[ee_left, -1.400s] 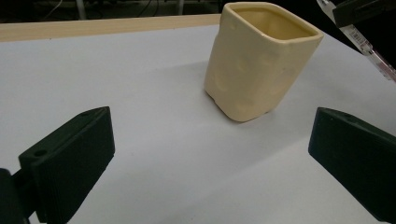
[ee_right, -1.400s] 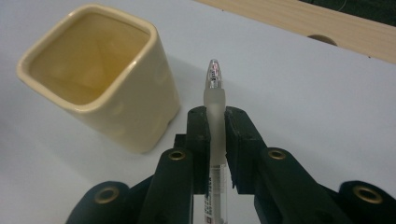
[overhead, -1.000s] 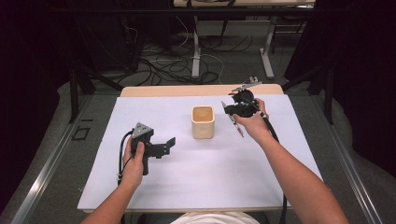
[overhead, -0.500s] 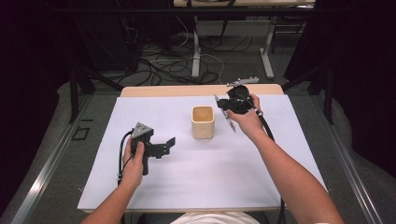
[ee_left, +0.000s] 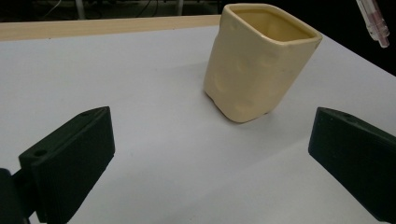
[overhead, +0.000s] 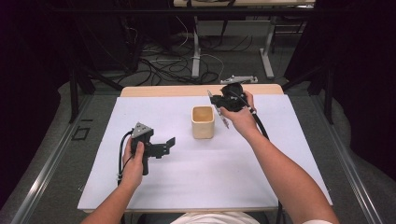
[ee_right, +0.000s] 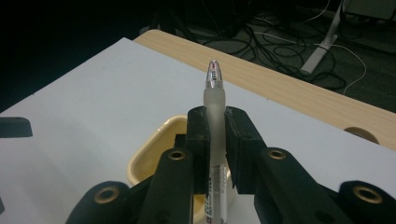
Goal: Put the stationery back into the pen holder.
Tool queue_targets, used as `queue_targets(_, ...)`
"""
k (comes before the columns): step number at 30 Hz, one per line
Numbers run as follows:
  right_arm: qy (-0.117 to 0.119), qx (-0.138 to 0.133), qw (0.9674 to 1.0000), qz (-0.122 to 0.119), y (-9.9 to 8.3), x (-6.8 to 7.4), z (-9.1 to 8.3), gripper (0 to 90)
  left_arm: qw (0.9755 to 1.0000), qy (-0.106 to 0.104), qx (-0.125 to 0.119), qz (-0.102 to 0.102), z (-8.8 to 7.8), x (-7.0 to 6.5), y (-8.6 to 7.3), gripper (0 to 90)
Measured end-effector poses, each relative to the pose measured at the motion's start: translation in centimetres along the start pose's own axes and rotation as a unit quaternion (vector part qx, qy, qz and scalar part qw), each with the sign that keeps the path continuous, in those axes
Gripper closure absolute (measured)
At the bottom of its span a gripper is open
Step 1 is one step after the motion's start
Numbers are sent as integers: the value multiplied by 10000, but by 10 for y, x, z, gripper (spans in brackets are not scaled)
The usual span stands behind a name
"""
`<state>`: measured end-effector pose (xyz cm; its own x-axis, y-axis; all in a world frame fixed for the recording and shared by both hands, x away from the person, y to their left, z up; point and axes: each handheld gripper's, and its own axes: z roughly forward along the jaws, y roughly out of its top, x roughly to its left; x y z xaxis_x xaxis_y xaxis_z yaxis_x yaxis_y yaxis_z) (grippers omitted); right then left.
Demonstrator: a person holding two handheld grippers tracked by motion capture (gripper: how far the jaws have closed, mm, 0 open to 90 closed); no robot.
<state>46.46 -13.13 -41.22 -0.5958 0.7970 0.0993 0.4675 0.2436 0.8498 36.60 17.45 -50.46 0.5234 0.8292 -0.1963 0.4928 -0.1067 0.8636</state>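
High view, pen: a pen (overhead: 224, 117) is gripped in the right gripper (overhead: 219, 103), which is held raised just to the right of the cream cup (overhead: 203, 122), near the table's far edge.
High view, cup: it is seen standing upright near the middle of the white table (overhead: 187, 182), with its opening facing up.
High view, left gripper: the left gripper (overhead: 169, 143) is held low over the table, well to the left of the cup, with its jaws spread apart and nothing between them.
Left gripper view, jaws: the two black pads (ee_left: 70, 158) are seen wide apart at the lower corners, with bare white surface between them.
Left gripper view, cup: the cup (ee_left: 259, 60) is seen ahead, apart from both pads; the pen's tip (ee_left: 373, 21) is seen hanging in the air at the top right corner, clear of the cup's rim.
Right gripper view, jaws: they are clamped together on the pen's (ee_right: 214, 121) frosted barrel, with its clear end pointed away past the pads.
Right gripper view, cup: the cup's (ee_right: 144, 163) rim is seen below and behind the jaws, partly covered by them.
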Motion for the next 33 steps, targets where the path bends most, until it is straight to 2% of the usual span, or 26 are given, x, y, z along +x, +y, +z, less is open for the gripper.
queue_targets(7,39,-30,10000,-65,13,12,11,808,10000,24,-32,-43,-2,2,1,2)
queue_targets(18,14,-125,9998,-175,29,22,28,808,9999,49,-76,-71,-4,4,1,2)
queue_targets(33,-170,-262,9995,-71,27,18,50,809,9999,43,-62,-94,-5,5,1,2)
